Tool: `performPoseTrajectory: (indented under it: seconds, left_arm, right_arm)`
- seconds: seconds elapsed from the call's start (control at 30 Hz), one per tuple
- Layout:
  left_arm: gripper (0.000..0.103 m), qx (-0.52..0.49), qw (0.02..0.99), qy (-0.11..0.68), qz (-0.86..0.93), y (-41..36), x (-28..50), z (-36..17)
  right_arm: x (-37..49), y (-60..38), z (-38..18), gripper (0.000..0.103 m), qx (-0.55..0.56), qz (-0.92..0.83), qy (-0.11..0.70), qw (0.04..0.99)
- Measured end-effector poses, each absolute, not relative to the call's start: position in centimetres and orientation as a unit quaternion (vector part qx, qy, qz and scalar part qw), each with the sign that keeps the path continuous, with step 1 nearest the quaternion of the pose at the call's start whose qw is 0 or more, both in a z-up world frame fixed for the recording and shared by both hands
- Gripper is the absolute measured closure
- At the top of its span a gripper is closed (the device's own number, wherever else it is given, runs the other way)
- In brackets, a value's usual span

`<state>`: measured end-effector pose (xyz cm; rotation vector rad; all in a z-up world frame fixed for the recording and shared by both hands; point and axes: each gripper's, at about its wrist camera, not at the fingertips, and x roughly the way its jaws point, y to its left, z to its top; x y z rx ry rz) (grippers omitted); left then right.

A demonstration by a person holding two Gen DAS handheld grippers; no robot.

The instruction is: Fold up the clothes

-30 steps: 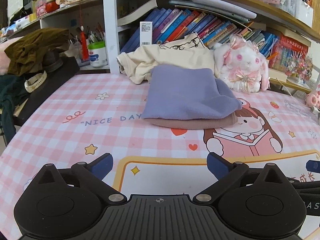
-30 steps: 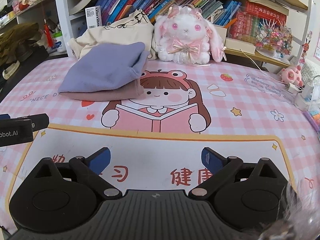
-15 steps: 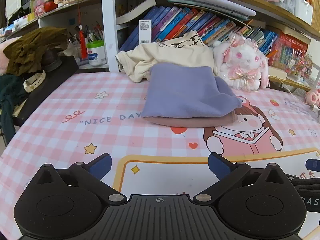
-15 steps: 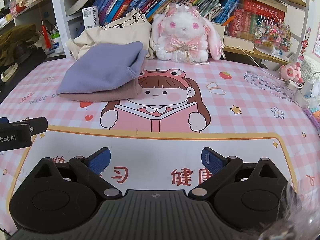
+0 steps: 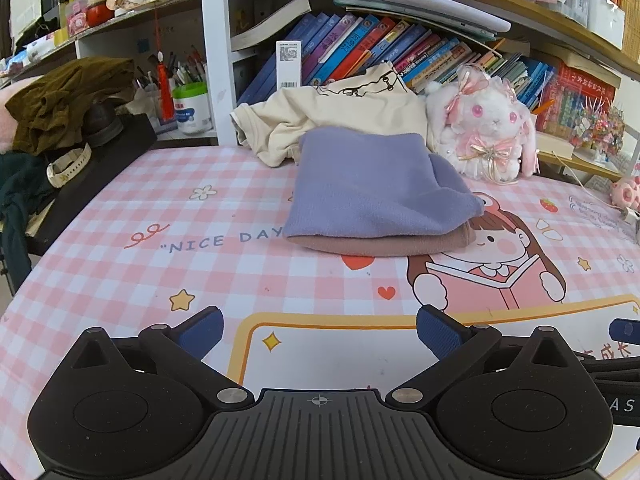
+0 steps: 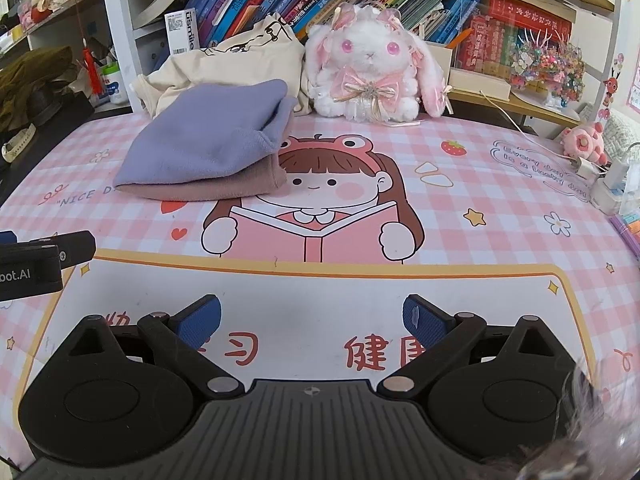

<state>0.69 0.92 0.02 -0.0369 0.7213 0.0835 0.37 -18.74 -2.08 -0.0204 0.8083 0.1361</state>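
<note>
Left gripper (image 5: 318, 330) spread wide, blue pads apart, nothing between them, hovering low over the pink checked cartoon-print table mat (image 5: 120, 264). Right gripper (image 6: 312, 316) same: jaws wide, empty, over the white panel of the mat with red characters.

Folded lavender knit garment (image 5: 368, 192) sits flat on top of a folded dusty-pink garment (image 5: 384, 245), which shows only as a strip along the near edge. In the left wrist view the stack is at 12 o'clock from the gripper, well apart from it; in the right wrist view it's at about 11 o'clock (lavender (image 6: 204, 148) on pink (image 6: 224, 190), just beside the printed girl's head).

Crumpled cream printed t-shirt (image 5: 344, 116) lies unfolded behind the stack, touching it, against the bookshelf with slanted colourful books (image 5: 360, 44). White plush bunny with pink bows (image 6: 370, 68) sits just beside the shirt, at 12 o'clock in the right view.

Olive-green bundled cloth (image 5: 64, 100) at 10 o'clock in the left view, off the mat.

Left gripper's body pokes into the right view at 9 o'clock.
</note>
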Motion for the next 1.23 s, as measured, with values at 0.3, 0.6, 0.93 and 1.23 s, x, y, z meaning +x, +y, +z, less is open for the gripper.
performPoseTrajectory:
  seconds: [0.3, 0.6, 0.93, 1.23]
  left_arm:
    - [0.000, -0.016, 0.933, 0.357, 0.038, 0.78, 0.80, -0.03]
    - [0.000, -0.018, 0.932, 0.359, 0.039, 0.83, 0.95, -0.02]
    - [0.000, -0.019, 0.933, 0.358, 0.036, 0.91, 0.82, 0.00]
    - [0.000, -0.028, 0.929, 0.367, 0.035, 1.08, 0.94, -0.16]
  right_arm:
    - [0.56, -18.73, -2.23, 0.004, -0.010, 0.067, 0.397, 0.915]
    - [0.68, -18.70, -2.31, 0.004, -0.009, 0.067, 0.400, 0.914]
    - [0.64, -18.69, -2.32, 0.004, -0.009, 0.068, 0.401, 0.914]
    - [0.80, -18.90, -2.54, 0.004, -0.002, 0.065, 0.410, 0.910]
